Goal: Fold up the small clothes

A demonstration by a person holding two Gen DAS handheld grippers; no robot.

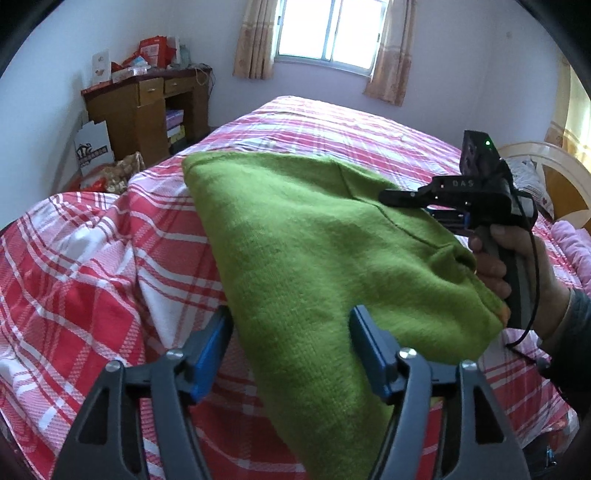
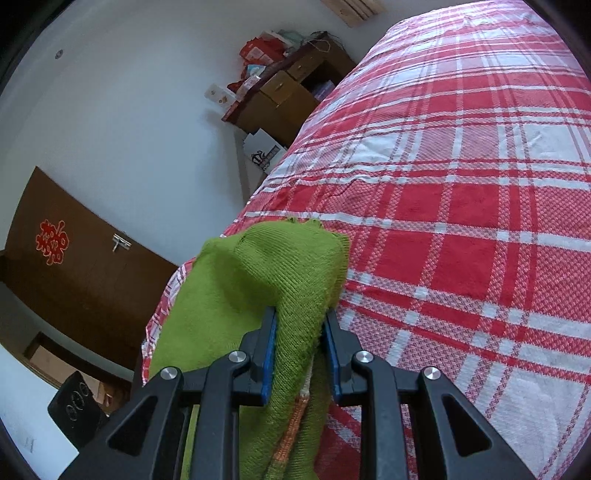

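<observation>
A green knitted garment (image 1: 314,258) lies on the red and white plaid bed (image 1: 92,295). My left gripper (image 1: 291,332) is open, its blue pads on either side of the garment's near edge, gripping nothing. My right gripper (image 2: 301,328) is shut on a bunched corner of the green garment (image 2: 266,280), with an orange stripe (image 2: 291,424) showing below the pads. In the left wrist view the right gripper (image 1: 454,221) is held by a hand at the garment's right corner, lifting it off the bed.
A wooden desk (image 1: 147,107) with boxes stands by the far wall, beside a window (image 1: 328,29) with curtains. A headboard and pink pillow (image 1: 572,240) are at the right. A brown door (image 2: 74,277) is on the left in the right wrist view.
</observation>
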